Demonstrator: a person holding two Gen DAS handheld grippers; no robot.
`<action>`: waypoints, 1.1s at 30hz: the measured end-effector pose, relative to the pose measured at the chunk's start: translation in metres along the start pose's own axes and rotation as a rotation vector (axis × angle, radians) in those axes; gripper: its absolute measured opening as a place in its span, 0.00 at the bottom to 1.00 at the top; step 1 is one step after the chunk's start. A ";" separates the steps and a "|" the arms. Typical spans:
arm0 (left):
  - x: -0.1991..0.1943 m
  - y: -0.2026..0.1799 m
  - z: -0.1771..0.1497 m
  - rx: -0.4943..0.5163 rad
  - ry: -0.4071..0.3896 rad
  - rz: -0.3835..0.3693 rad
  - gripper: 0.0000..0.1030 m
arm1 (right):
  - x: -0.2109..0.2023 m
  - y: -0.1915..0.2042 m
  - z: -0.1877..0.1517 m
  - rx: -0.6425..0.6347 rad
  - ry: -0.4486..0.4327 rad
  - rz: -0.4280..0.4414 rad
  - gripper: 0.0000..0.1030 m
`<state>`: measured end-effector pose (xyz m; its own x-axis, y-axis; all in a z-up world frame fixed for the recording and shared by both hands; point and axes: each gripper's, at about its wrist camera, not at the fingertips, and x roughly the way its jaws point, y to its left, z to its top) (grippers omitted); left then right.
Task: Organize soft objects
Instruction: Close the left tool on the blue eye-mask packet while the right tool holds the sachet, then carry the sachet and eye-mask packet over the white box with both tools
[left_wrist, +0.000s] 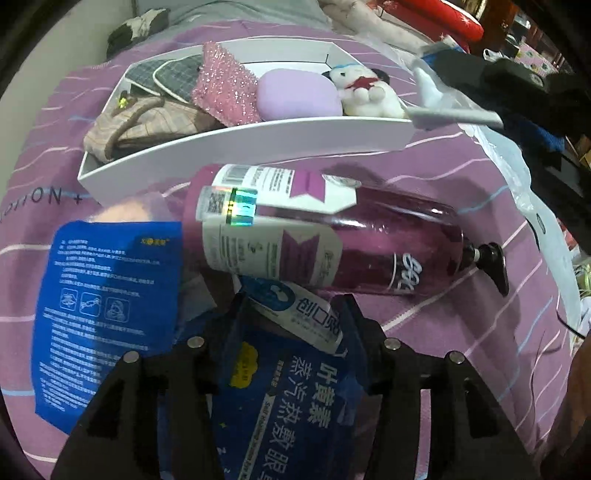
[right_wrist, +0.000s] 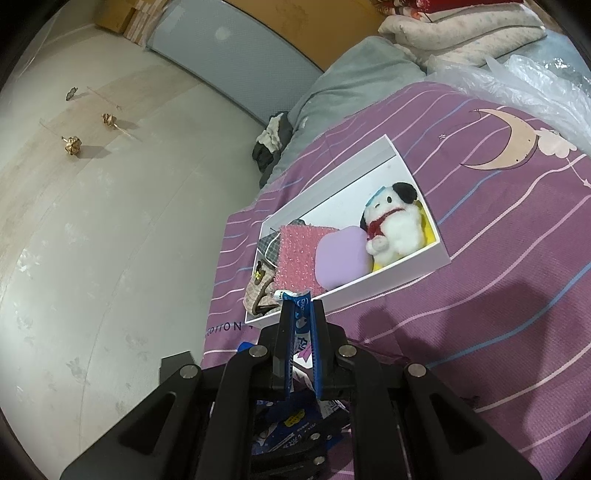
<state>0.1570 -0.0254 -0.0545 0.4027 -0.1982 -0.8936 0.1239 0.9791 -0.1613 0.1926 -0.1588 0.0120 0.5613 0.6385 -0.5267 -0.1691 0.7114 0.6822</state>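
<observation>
A white box (left_wrist: 258, 144) on the purple bedspread holds a plush dog (left_wrist: 365, 92), a lilac pad (left_wrist: 295, 94), a pink glittery sponge (left_wrist: 221, 85) and a plaid pouch (left_wrist: 147, 125). My left gripper (left_wrist: 295, 306) points down, its jaws apart. A dark blue eye-mask packet (left_wrist: 295, 398) and a white-and-blue tube (left_wrist: 314, 317) lie between the fingers, and the pads do not seem to press on either. In the right wrist view my right gripper (right_wrist: 300, 299) is shut on a thin blue-and-white tube (right_wrist: 295, 314), just before the box's (right_wrist: 388, 280) near corner.
A purple pump bottle (left_wrist: 369, 236) lies on its side between the left gripper and the box. A bright blue printed packet (left_wrist: 103, 306) lies to the left. Clear plastic bags (right_wrist: 535, 85) sit at the bed's far right. The bed's edge drops to a grey floor (right_wrist: 110, 221).
</observation>
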 end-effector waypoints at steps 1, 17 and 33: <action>0.000 0.001 0.000 -0.004 0.000 -0.001 0.38 | 0.000 0.000 0.000 0.000 0.000 0.000 0.07; -0.028 0.019 -0.004 -0.048 -0.015 0.070 0.08 | 0.000 0.003 0.000 -0.016 0.005 0.017 0.07; -0.072 0.042 -0.003 -0.095 -0.158 0.141 0.08 | 0.013 0.001 -0.003 -0.016 0.040 0.020 0.07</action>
<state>0.1302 0.0303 0.0016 0.5476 -0.0560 -0.8348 -0.0267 0.9961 -0.0844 0.1968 -0.1485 0.0046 0.5246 0.6639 -0.5329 -0.1931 0.7024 0.6851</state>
